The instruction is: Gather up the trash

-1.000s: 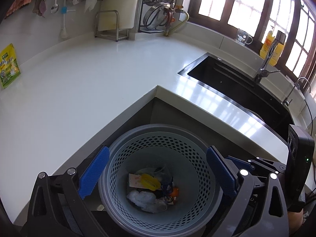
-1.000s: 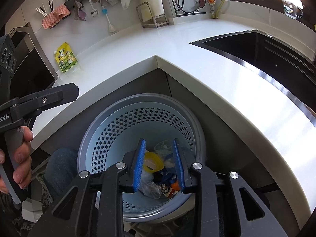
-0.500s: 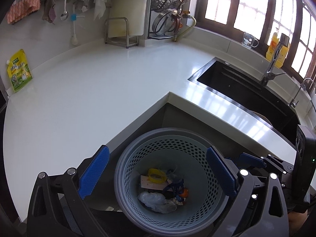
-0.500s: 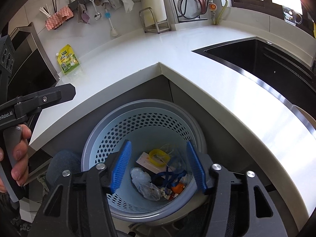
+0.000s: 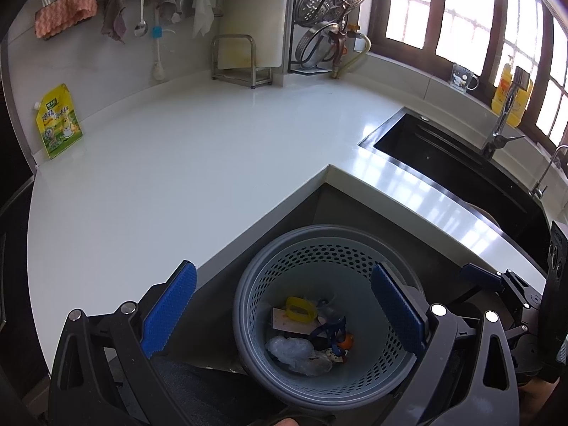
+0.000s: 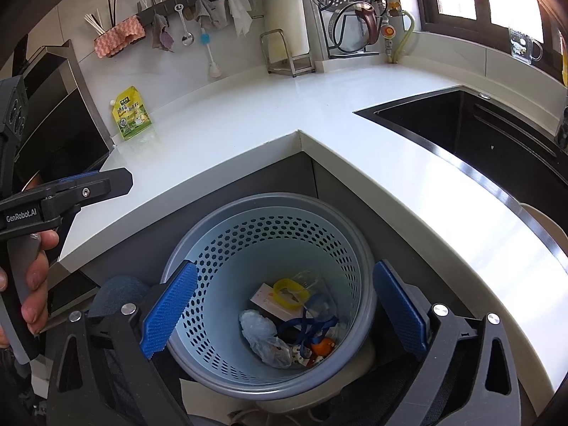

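A grey perforated trash basket (image 5: 284, 248) (image 6: 248, 234) stands on the floor in the inner corner below the white counter. It holds several pieces of trash: a yellow ring (image 5: 300, 309) (image 6: 289, 289), a clear plastic bag (image 5: 289, 349) (image 6: 257, 328), a blue strap (image 6: 307, 328) and an orange bit (image 6: 321, 348). My left gripper (image 5: 284, 316) is open and empty above the basket. My right gripper (image 6: 284, 314) is open and empty above the basket. The left gripper also shows in the right wrist view (image 6: 96, 184).
A white L-shaped counter (image 5: 159, 177) (image 6: 248, 120) wraps the corner. A yellow-green pouch (image 5: 58, 122) (image 6: 131, 112) leans at the back wall. A black sink (image 5: 461, 174) (image 6: 479, 124) with a faucet (image 5: 500, 131) is on the right. Racks and hanging utensils line the back.
My right gripper has opened from nearly shut to wide open and pulled up from the basket. My left gripper has also drawn back, so more counter shows.
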Demonstrator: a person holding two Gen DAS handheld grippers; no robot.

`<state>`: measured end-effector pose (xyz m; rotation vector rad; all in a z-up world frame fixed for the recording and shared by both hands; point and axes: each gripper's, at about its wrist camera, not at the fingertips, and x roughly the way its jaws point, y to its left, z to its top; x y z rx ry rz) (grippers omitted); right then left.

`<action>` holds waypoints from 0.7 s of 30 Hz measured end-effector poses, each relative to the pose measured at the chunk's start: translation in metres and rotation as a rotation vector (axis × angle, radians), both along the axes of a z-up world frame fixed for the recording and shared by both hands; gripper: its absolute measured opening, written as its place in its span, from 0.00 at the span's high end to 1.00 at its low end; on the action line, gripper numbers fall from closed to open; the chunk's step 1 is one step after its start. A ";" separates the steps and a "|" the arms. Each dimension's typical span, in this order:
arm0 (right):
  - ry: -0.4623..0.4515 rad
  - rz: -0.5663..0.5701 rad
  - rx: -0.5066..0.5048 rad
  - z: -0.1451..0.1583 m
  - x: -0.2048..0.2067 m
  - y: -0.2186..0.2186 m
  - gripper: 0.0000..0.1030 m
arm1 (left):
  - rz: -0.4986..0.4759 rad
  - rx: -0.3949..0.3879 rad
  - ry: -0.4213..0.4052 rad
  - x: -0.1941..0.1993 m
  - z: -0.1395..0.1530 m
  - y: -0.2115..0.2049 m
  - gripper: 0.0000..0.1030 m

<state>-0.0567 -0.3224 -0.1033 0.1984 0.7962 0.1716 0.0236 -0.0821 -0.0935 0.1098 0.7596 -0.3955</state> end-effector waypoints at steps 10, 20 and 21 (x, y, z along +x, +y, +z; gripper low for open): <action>-0.010 -0.020 -0.009 0.003 -0.003 0.001 0.08 | 0.017 -0.009 0.001 -0.005 0.000 0.009 0.06; -0.004 -0.001 -0.003 0.001 -0.004 0.008 0.08 | 0.036 0.008 0.000 -0.008 0.001 0.015 0.06; -0.005 0.000 -0.005 0.001 -0.004 0.009 0.08 | 0.042 0.015 -0.003 -0.009 0.001 0.015 0.06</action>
